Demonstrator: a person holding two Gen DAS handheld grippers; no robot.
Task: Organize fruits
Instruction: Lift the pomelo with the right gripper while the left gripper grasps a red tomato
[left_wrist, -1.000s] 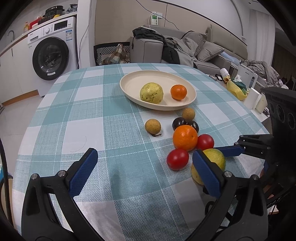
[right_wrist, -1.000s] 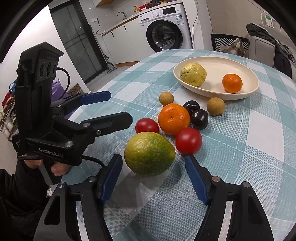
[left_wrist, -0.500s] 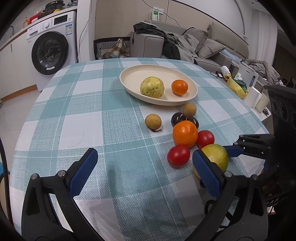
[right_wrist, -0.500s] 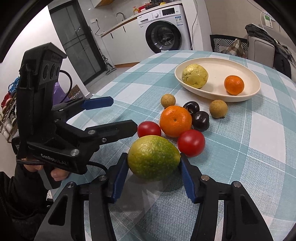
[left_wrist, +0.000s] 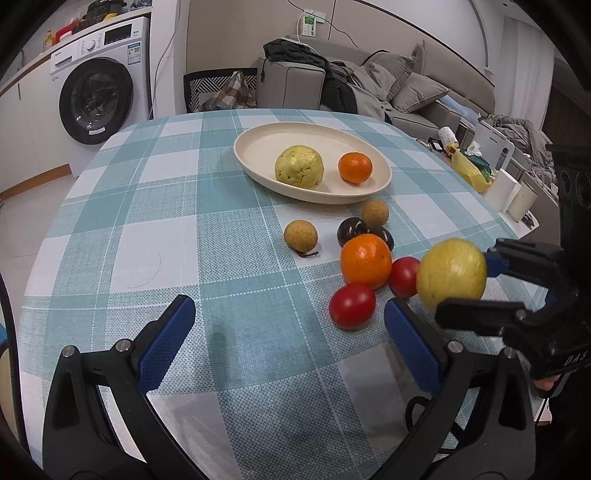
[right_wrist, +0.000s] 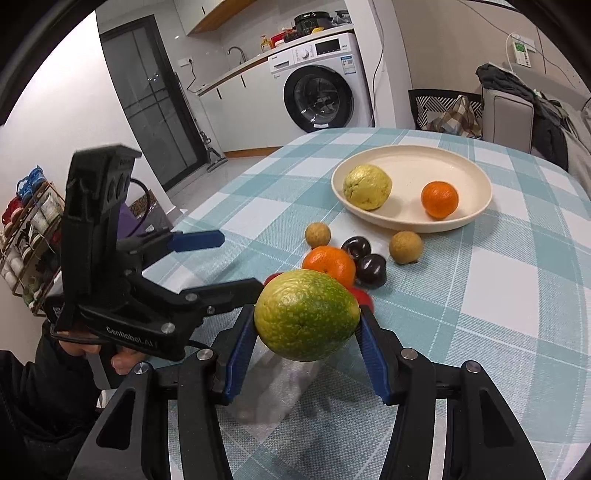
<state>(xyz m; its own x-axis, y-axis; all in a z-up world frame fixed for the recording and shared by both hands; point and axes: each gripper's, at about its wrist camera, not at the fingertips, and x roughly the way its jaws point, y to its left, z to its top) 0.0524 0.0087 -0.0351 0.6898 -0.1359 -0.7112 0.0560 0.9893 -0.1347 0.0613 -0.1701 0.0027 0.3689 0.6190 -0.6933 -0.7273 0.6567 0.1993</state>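
Right tool (right_wrist: 306, 334) clamps its blue pads on a green-yellow guava (right_wrist: 306, 319), held clear of the table (right_wrist: 517, 295) above the near edge. Left tool (left_wrist: 288, 339) gapes wide with nothing between its pads. Toward the table's far edge, a cream plate (right_wrist: 461, 166) carries a yellow guava (right_wrist: 366, 186) and a mandarin (right_wrist: 439, 199).

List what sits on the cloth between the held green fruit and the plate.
In the right wrist view, between the green fruit and plate: a large orange, two dark plums, two small brown fruits, partly hidden tomatoes.
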